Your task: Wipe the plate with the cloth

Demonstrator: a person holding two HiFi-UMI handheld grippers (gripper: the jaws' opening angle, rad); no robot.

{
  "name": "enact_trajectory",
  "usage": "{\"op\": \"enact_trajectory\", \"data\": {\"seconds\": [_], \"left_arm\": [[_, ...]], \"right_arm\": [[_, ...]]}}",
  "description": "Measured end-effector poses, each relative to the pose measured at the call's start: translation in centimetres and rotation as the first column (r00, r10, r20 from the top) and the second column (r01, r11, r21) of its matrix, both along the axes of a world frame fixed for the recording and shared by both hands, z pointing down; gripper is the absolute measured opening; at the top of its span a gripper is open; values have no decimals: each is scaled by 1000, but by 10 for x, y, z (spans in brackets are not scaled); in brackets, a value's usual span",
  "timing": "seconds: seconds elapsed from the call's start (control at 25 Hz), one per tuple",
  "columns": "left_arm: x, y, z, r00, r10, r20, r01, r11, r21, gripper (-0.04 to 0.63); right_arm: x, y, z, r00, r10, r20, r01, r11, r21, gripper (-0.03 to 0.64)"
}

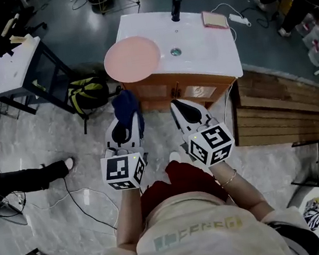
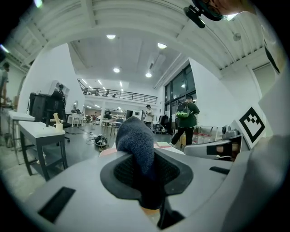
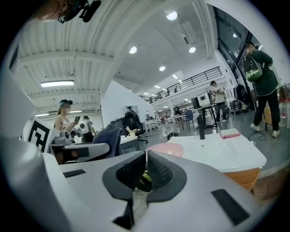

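Head view shows round pink plate [image 1: 132,58], bunched cloth [image 1: 125,108].

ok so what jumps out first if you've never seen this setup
A pink plate sits at the left edge of the white sink counter, ahead of the person. Nearer, the left gripper is shut on a dark blue cloth that sticks out past its jaws; the right gripper beside it is shut.

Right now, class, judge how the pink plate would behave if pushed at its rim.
The pink plate looks rigid and shallow, so it would probably slide rather than roll. The white sink counter seems glossy, so likely little friction. The plate seems to overhang the counter's left edge, so a push there might tip it off.
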State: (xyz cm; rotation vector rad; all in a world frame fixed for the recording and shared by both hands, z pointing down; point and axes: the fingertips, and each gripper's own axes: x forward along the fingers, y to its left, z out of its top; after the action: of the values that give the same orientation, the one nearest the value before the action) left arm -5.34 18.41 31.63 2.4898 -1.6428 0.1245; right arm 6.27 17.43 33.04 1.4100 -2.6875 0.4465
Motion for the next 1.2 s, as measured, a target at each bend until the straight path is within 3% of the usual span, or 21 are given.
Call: {"op": "enact_trajectory", "data": {"seconds": [0.56,1.2], "left_arm": [[-7,-78,2,995,-93,27,93,996,-13,80],[-14,-215,12,999,-25,29,26,999,-28,80]], "right_arm": [[26,-78,21,1000,11,-22,-12,998,-54,38],[15,-201,49,995,50,-86,-62,989,-136,40]]}}
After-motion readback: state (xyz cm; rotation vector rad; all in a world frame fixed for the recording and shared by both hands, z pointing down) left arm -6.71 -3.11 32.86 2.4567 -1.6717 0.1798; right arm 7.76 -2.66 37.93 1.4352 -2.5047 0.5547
